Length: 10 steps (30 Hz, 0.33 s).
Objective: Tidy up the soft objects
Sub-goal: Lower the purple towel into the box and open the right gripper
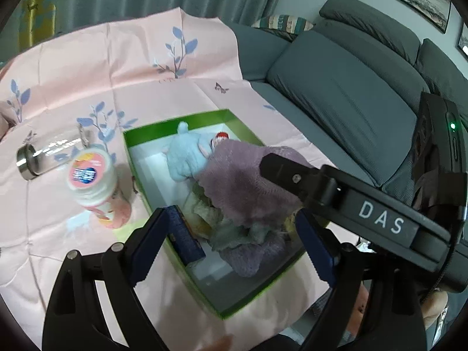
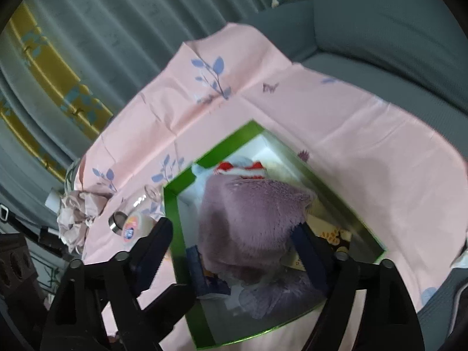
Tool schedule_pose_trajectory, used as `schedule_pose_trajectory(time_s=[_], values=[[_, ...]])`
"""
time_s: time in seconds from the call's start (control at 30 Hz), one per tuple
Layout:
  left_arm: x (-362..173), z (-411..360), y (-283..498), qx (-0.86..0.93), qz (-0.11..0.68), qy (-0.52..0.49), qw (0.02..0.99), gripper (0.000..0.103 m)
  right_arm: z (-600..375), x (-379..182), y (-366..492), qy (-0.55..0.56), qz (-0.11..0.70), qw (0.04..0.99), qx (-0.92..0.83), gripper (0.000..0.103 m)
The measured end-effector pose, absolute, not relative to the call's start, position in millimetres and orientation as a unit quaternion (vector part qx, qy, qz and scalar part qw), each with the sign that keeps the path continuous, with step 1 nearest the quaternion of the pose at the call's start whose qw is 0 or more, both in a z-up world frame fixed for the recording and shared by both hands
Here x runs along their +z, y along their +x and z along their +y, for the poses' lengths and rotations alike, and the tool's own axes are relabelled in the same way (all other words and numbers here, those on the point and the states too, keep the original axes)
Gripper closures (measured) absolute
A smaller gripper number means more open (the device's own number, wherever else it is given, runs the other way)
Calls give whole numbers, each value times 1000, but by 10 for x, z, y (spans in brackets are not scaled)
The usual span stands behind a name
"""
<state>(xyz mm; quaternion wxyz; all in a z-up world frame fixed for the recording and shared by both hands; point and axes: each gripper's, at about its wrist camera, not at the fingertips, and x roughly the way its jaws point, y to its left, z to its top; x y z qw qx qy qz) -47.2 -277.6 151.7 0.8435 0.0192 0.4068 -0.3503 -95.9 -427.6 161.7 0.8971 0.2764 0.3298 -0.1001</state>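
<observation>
Both claws stand wide apart with nothing between their pads: the left claw (image 1: 231, 242) and right claw (image 2: 234, 248) hover over the green cardboard box (image 1: 140, 158) at centre frame. A fuzzy mauve knitted cloth (image 1: 242, 181) lies heaped inside it, beside a pale blue plush toy (image 1: 187, 158), on the pink leaf-printed sheet (image 1: 87, 67).

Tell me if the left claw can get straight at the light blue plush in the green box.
Probably not straight: the purple fuzzy cloth and the right claw lie between the open left claw and the light blue plush.
</observation>
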Motion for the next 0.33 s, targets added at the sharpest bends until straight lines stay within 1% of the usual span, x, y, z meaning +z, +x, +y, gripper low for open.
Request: schedule_pose_trajectory(time_s=[0.13, 0.33], values=[[1595, -2739, -554, -354, 403, 29, 844, 15, -4191, 1767, -1101, 235, 319, 904, -160, 15], [1651, -2666, -632, -357, 403, 29, 842, 15, -4127, 1878, -1223, 213, 310, 907, -189, 15]])
